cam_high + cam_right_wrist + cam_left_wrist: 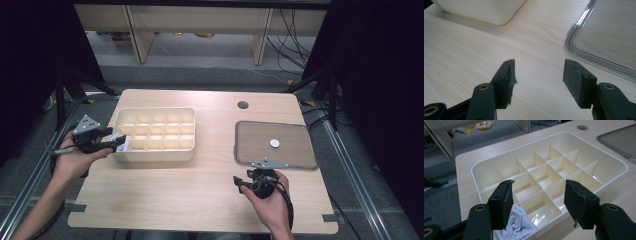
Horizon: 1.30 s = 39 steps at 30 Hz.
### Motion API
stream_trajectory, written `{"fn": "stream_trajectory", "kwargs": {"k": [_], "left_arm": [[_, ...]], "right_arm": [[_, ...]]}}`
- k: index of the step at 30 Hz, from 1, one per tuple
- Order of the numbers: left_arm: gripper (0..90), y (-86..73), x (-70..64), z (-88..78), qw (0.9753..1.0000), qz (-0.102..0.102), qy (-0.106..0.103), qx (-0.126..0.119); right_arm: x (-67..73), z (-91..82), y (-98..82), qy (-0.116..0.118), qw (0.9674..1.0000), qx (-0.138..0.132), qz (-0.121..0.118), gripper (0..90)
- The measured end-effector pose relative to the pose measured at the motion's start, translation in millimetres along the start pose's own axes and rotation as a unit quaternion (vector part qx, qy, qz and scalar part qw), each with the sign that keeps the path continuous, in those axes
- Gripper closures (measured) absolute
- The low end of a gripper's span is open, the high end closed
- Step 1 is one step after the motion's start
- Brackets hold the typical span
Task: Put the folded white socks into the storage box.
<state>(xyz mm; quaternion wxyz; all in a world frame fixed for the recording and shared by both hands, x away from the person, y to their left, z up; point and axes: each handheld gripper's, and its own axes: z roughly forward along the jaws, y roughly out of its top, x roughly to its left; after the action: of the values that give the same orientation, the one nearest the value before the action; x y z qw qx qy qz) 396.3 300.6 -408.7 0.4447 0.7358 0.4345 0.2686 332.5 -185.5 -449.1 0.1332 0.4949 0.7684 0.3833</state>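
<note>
A cream box point(155, 155) split into many small compartments stands at the table's left. In its near-left corner compartment lies a crumpled white cloth point(520, 226), which the high view shows as a white patch point(121, 144). My left gripper point(114, 140) hovers at that corner, over the box point(604, 162), and its jaws point(539, 195) stand open with nothing between them. Near the front of the table my right gripper point(240, 182) rests in the hand, turned left. Its jaws point(539, 72) are open over bare wood.
A clear flat tray point(255, 140) lies at the right with a small white disc point(274, 143) on it; its rim point(574, 47) is close to my right gripper. A round cable hole point(243, 105) sits at the table's far edge. Shelving and cables stand beyond the table.
</note>
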Motion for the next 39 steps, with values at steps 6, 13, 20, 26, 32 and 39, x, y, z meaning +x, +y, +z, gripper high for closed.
{"fn": "stream_trajectory", "kwargs": {"k": [6, 13, 20, 26, 32, 39], "left_arm": [[39.0, -29.8, -15.7, -9.2, 0.9983, 0.000, 0.014, -0.056], [38.6, -74.5, -39.8, -10.5, 0.9957, -0.002, 0.015, -0.091], [39.1, -106.8, -55.3, -0.7, 0.9943, -0.010, 0.003, -0.106], [38.8, -120.3, -60.2, 7.4, 0.9937, -0.009, 0.005, -0.111], [38.9, -125.3, -62.1, 8.7, 0.9930, -0.011, 0.016, -0.117], [39.0, -125.3, -61.7, 7.7, 0.9930, -0.015, 0.022, -0.115]], "right_arm": [[-1.8, 0.8, -0.3, -0.004, 1.0000, -0.004, -0.006, 43.8], [-2.8, 3.0, -2.0, -0.004, 0.9999, -0.009, -0.004, 43.8], [-0.7, 4.9, -3.6, 0.006, 0.9999, -0.008, 0.003, 43.8], [-3.0, 4.4, -4.2, 0.003, 1.0000, -0.008, -0.002, 43.8], [-4.4, 3.3, -5.5, 0.000, 1.0000, -0.006, -0.001, 43.8], [-3.4, 3.5, -5.2, 0.005, 0.9999, -0.009, -0.003, 43.7]]}}
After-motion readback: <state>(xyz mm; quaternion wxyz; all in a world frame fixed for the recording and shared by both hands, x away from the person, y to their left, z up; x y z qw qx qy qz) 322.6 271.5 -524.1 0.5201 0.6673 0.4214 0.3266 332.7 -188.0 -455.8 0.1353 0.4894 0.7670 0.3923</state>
